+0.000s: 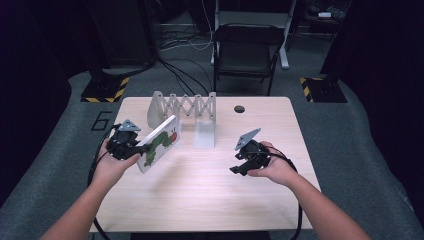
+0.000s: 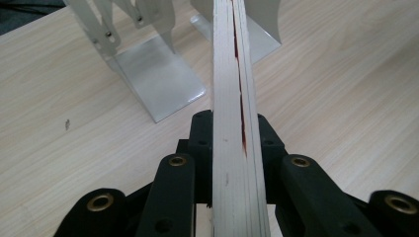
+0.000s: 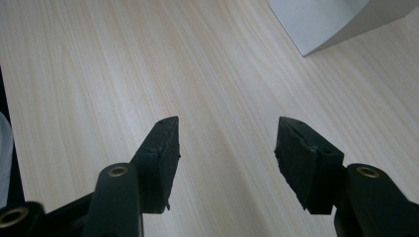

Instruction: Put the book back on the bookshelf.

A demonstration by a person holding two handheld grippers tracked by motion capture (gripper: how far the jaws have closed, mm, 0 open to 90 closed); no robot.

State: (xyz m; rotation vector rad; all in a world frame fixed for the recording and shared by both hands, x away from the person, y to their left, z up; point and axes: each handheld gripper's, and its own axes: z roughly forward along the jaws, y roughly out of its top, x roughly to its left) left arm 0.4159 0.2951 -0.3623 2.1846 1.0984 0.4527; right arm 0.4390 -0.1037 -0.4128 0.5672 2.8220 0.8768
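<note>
Pale wood-grain covers the desk (image 1: 210,185), and at its far side stands a white accordion-style book rack (image 1: 184,107) with upright metal ends. The left hand-held gripper (image 1: 131,146) pinches a white board book (image 1: 160,142) with a green caterpillar on its cover, tilted and lifted just in front of the rack's left end; from the left gripper view the book's edge (image 2: 236,123) runs straight up between the jaws. The right hand-held gripper (image 1: 239,167) hovers low over bare desk, jaws spread with nothing between them.
</note>
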